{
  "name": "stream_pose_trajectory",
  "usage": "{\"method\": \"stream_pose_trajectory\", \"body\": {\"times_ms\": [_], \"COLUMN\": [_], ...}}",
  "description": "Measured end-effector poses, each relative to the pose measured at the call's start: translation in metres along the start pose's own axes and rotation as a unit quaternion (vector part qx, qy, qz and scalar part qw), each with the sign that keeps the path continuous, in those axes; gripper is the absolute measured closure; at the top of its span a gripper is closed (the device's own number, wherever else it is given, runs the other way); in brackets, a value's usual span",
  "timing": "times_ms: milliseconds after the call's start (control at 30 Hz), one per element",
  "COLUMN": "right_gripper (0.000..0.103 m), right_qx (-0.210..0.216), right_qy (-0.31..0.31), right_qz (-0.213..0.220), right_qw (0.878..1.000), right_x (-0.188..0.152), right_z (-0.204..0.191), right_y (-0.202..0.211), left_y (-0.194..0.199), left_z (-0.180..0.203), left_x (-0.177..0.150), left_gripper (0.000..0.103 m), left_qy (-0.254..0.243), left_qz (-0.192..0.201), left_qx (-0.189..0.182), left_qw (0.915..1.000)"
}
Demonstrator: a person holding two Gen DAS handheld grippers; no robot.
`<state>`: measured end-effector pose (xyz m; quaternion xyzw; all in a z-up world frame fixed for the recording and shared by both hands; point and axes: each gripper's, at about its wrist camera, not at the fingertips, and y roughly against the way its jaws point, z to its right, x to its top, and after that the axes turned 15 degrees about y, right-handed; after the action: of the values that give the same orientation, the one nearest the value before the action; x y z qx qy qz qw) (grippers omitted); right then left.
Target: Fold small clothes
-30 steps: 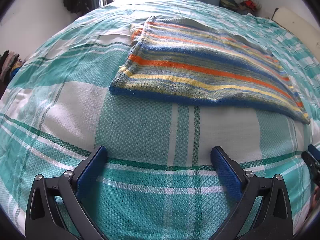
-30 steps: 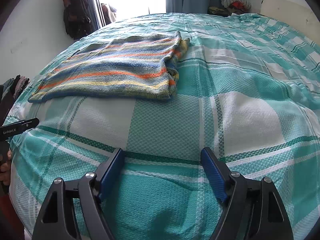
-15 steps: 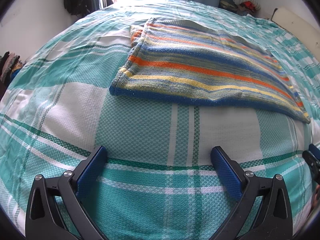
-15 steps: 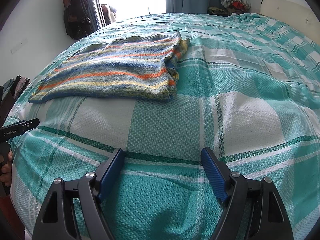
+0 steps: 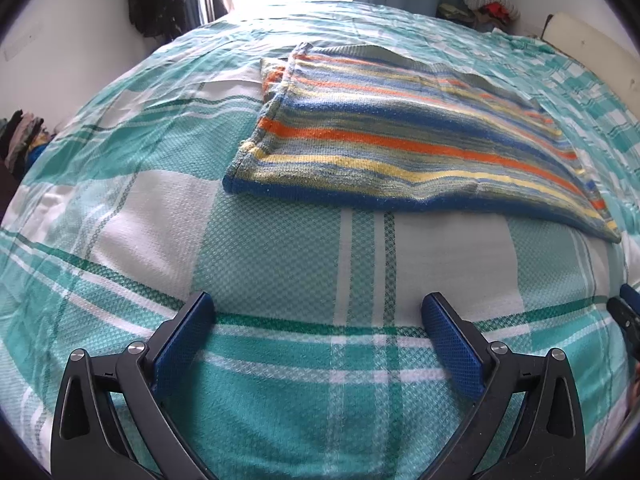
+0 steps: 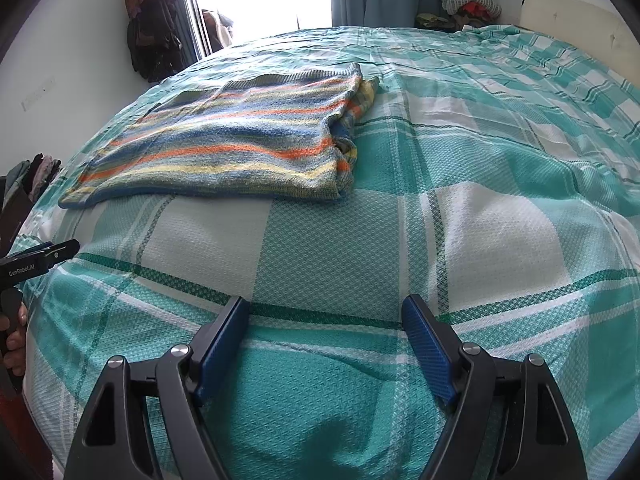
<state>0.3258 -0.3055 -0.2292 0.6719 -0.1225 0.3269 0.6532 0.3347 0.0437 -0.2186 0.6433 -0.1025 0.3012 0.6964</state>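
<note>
A striped knit sweater (image 5: 400, 136) in blue, orange and yellow lies flat on the bed, its sleeves folded under at the sides. It also shows in the right wrist view (image 6: 240, 148), up and to the left. My left gripper (image 5: 318, 312) is open and empty, hovering over the bedspread a short way in front of the sweater's blue hem. My right gripper (image 6: 325, 316) is open and empty, over the bedspread in front of and to the right of the sweater. The left gripper's tip (image 6: 44, 258) shows at the left edge of the right wrist view.
A teal and white plaid bedspread (image 5: 280, 264) covers the whole bed. Dark clothes hang on the wall at the far left (image 6: 150, 36). A pile of clothes (image 6: 468, 4) sits beyond the bed by the blue curtain. A pale headboard (image 6: 576, 24) stands at the right.
</note>
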Motion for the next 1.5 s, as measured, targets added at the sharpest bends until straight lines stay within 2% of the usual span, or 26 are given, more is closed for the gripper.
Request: {"method": "stream_pose_trajectory", "body": {"times_ms": [133, 233, 267, 367, 533, 600, 667, 733, 833, 933, 1033, 1100, 1167, 1300, 1367, 1433, 1500], "right_gripper": [0.021, 0.018, 0.018, 0.018, 0.018, 0.018, 0.018, 0.018, 0.018, 0.018, 0.018, 0.018, 0.018, 0.019, 0.019, 0.019, 0.019], "right_qx": [0.016, 0.020, 0.023, 0.050, 0.087, 0.089, 0.083, 0.079, 0.086, 0.102, 0.131, 0.150, 0.159, 0.173, 0.184, 0.188, 0.190], "right_qy": [-0.005, -0.006, -0.007, -0.030, -0.142, -0.162, -0.160, -0.156, -0.146, -0.143, -0.149, -0.143, -0.124, -0.111, -0.120, -0.122, -0.120], "right_qz": [-0.001, -0.001, -0.005, -0.011, 0.023, 0.029, 0.024, 0.020, 0.012, 0.018, 0.017, 0.012, -0.005, -0.039, -0.043, -0.047, -0.050], "right_qw": [1.000, 1.000, 1.000, 0.998, 0.986, 0.982, 0.983, 0.984, 0.985, 0.984, 0.980, 0.978, 0.979, 0.978, 0.975, 0.973, 0.973], "right_x": [-0.001, -0.001, 0.000, 0.003, 0.002, 0.006, 0.012, 0.018, 0.030, 0.048, 0.065, 0.087, 0.112, 0.148, 0.155, 0.158, 0.161], "right_z": [0.002, 0.002, 0.002, 0.011, 0.063, 0.087, 0.107, 0.119, 0.130, 0.137, 0.141, 0.146, 0.150, 0.152, 0.151, 0.148, 0.144], "right_y": [0.002, 0.004, 0.005, 0.015, 0.047, 0.056, 0.060, 0.062, 0.059, 0.052, 0.040, 0.021, -0.001, -0.040, -0.053, -0.062, -0.071], "left_y": [0.023, 0.045, 0.053, 0.069, 0.060, 0.048, 0.036, 0.025, 0.011, 0.004, 0.003, 0.002, -0.002, -0.008, -0.013, -0.018, -0.020], "left_z": [0.013, 0.037, 0.053, 0.102, 0.189, 0.220, 0.245, 0.266, 0.284, 0.295, 0.299, 0.302, 0.306, 0.306, 0.305, 0.304, 0.304], "left_x": [-0.012, -0.023, -0.026, -0.032, -0.033, -0.036, -0.042, -0.045, -0.046, -0.050, -0.054, -0.059, -0.059, -0.050, -0.045, -0.041, -0.041], "left_gripper": [0.002, 0.002, 0.002, 0.002, 0.002, 0.002, 0.002, 0.003, 0.013, 0.018, 0.021, 0.026, 0.031, 0.036, 0.047, 0.052, 0.054], "left_qy": [-0.032, -0.075, -0.103, -0.184, -0.288, -0.323, -0.344, -0.347, -0.341, -0.342, -0.352, -0.366, -0.369, -0.340, -0.320, -0.307, -0.302], "left_qz": [0.004, 0.024, 0.035, 0.066, 0.079, 0.078, 0.075, 0.062, 0.054, 0.059, 0.064, 0.065, 0.057, 0.035, 0.022, 0.012, 0.009], "left_qx": [0.007, -0.019, -0.031, -0.061, -0.116, -0.123, -0.121, -0.124, -0.118, -0.105, -0.106, -0.107, -0.109, -0.122, -0.129, -0.130, -0.133], "left_qw": [0.9995, 0.9967, 0.9935, 0.9788, 0.9474, 0.9350, 0.9279, 0.9276, 0.9309, 0.9318, 0.9277, 0.9223, 0.9212, 0.9319, 0.9382, 0.9428, 0.9440]}}
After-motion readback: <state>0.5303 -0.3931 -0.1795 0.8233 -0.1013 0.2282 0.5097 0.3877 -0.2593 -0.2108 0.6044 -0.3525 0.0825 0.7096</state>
